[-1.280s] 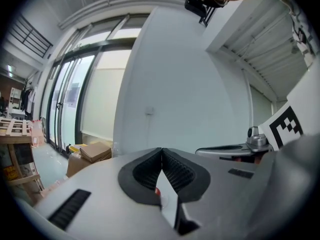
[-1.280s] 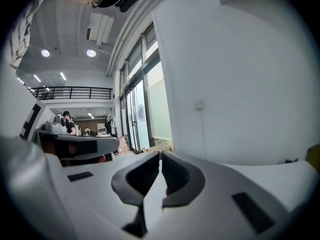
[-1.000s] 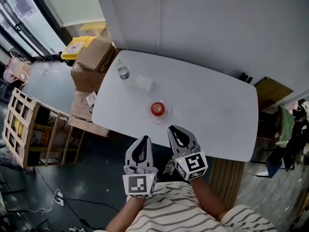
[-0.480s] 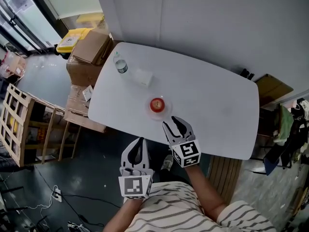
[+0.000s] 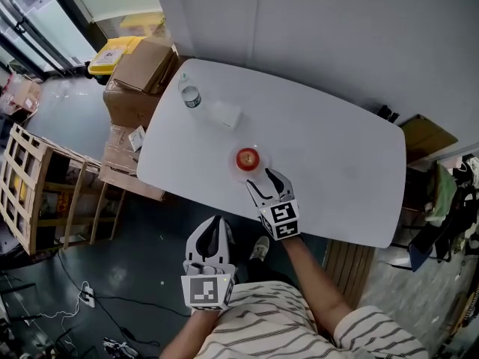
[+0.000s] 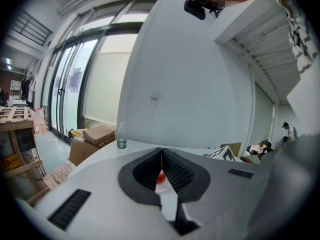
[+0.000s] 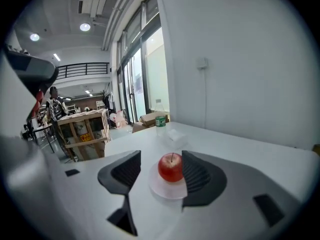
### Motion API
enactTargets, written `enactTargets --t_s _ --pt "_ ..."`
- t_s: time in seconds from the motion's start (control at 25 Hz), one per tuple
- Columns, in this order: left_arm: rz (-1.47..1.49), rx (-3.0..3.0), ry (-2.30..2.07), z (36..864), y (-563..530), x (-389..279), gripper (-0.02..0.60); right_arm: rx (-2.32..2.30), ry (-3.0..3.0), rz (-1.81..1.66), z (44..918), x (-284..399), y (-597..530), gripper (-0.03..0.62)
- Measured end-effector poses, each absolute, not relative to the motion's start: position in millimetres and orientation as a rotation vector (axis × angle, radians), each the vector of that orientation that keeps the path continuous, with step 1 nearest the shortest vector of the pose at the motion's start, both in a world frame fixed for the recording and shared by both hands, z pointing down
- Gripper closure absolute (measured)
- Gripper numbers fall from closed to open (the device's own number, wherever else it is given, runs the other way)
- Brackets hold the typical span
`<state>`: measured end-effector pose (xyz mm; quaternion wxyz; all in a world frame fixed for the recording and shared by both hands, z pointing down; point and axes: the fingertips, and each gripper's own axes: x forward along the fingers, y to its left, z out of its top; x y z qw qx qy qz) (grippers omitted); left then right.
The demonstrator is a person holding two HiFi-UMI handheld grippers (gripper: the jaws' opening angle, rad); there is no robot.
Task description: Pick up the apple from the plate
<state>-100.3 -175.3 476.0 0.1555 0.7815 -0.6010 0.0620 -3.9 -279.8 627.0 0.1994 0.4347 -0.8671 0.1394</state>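
Head view: we see the apple [image 5: 248,158] on its plate [image 5: 238,173] near the desk's [image 5: 337,148] front edge. The right gripper [image 5: 260,178] is just beside the plate and the left gripper [image 5: 217,229] is off the desk.

Left gripper view: we find the jaws pressed together, empty.

Right gripper view: the jaws have just been opening. They stand apart, with the apple showing in the gap, untouched.

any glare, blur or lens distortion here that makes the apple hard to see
Head view: even light, sharp, the apple plain on its plate. Right gripper view: strong fisheye bending, dark corners, bright windows, yet the apple is crisp. Left gripper view: same fisheye, glaring windows, and the apple is only a red sliver past the shut fingers.
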Motion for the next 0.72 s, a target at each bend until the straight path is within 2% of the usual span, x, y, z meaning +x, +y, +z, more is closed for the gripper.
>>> enactTargets --t_s 0.48,0.72 --pt "0.218 2.203 -1.732 490 -176 -110 0.577 1.173 -2.351 0.403 693 -13 -312 0.278" --pt "0.237 2.191 -1.733 495 -177 -111 0.577 1.146 -2.313 0.364 717 -12 -323 0.272"
